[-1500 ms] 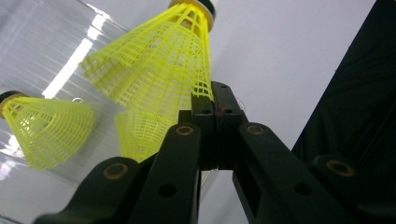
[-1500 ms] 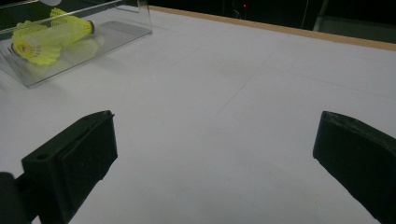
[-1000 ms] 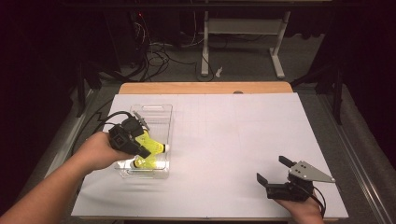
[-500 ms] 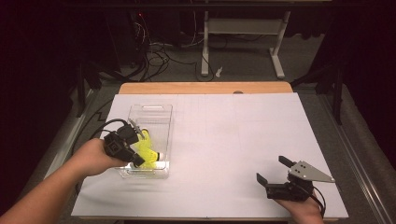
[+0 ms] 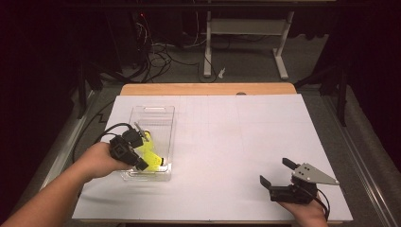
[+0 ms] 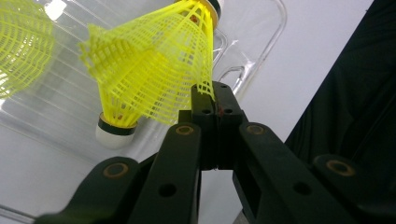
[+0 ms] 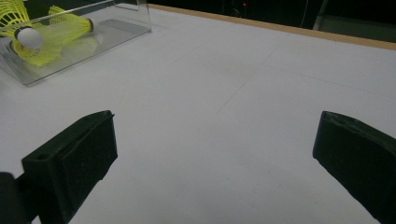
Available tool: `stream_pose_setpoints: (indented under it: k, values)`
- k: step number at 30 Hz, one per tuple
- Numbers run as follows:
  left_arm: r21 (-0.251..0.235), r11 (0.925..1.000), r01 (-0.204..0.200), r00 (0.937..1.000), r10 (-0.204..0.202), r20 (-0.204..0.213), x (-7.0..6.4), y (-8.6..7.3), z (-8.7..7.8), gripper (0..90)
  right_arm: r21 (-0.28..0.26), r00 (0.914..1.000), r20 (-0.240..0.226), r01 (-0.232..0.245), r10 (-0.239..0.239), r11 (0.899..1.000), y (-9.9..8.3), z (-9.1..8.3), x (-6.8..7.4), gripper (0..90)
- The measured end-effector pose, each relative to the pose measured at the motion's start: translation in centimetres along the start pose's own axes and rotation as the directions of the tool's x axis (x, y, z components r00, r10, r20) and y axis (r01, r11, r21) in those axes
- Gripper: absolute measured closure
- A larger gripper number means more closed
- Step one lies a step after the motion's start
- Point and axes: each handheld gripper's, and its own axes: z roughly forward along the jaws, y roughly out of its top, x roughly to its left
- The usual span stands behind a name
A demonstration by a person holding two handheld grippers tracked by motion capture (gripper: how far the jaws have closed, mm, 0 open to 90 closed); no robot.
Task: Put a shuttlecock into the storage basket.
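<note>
Left gripper view has the left gripper (image 6: 215, 100) with its jaws pressed right together, pinching the rim of a yellow shuttlecock (image 6: 154, 65). The skirt is that open plastic mesh, flaring out from a white cork tip with a dark band. A second shuttlecock (image 6: 21, 44) is cut off at the top left of that view, so only a bit of mesh shows.

From the high view, the left gripper (image 5: 142, 164) sits at the near end of a clear plastic tray (image 5: 163, 113) with ribbed floor and rounded corners, which lies along the left edge of the desk (image 5: 236, 137). The desk top is plain white, matte, with a wooden strip along the far edge. How many shuttlecocks are in there is hard to tell, the hand and gripper cover most of the yellow.

The right gripper (image 5: 279, 172) is down by the desk's near right corner, jaws spread wide, nothing between them, well apart from the tray.
</note>
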Motion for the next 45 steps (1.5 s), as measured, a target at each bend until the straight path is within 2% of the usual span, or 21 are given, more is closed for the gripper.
stream_pose_setpoints:
  k: [8, 11, 16, 19, 21, 28, 34, 38, 45]
  values:
    - [0.029, 0.9996, 0.003, 0.9997, -0.003, 0.024, 0.6, 0.7, 1.5, 90.0, 0.001, 1.0000, 0.000, 0.002, -0.002, 1.000, 0.0, 0.0, -0.1, 0.2]
    - [0.015, 0.9999, 0.002, 0.9995, -0.003, 0.033, 0.7, 1.0, 1.5, 90.0, 0.000, 1.0000, 0.000, 0.000, 0.000, 1.000, 0.0, 0.0, -0.1, 0.2]
    - [-0.027, 0.9996, 0.009, 0.9998, -0.009, 0.017, 0.8, 1.2, 0.1, 90.0, 0.002, 1.0000, 0.001, 0.002, -0.002, 1.000, -0.1, 0.1, -0.1, 0.2]
    - [-0.035, 0.9993, 0.012, 0.9999, -0.012, -0.001, 1.0, 1.4, -0.7, 90.0, 0.001, 1.0000, -0.001, 0.003, -0.003, 1.000, 0.0, 0.1, -0.1, 0.2]
    - [-0.053, 0.9982, 0.026, 0.9995, -0.026, -0.015, 1.4, 1.6, -1.2, 90.0, 0.002, 1.0000, -0.001, 0.003, -0.003, 1.000, 0.0, 0.1, -0.1, 0.2]
    - [-0.066, 0.9964, 0.053, 0.9976, -0.056, -0.039, 2.6, 3.1, -1.9, 90.0, 0.001, 1.0000, 0.000, 0.000, 0.000, 1.000, -0.1, 0.0, -0.1, 0.2]
    - [-0.086, 0.9930, 0.081, 0.9941, -0.087, -0.065, 3.7, 4.5, -2.0, 90.0, 0.003, 1.0000, -0.001, -0.002, 0.002, 1.000, -0.1, 0.1, -0.2, 0.3]
    - [-0.097, 0.9906, 0.096, 0.9923, -0.103, -0.068, 4.3, 5.1, -1.8, 90.0, 0.003, 1.0000, -0.002, -0.002, 0.002, 1.000, -0.1, 0.1, -0.2, 0.3]
    - [-0.110, 0.9887, 0.101, 0.9916, -0.109, -0.069, 4.4, 6.1, -1.0, 90.0, 0.002, 1.0000, -0.003, -0.003, 0.003, 1.000, -0.1, 0.1, -0.2, 0.3]
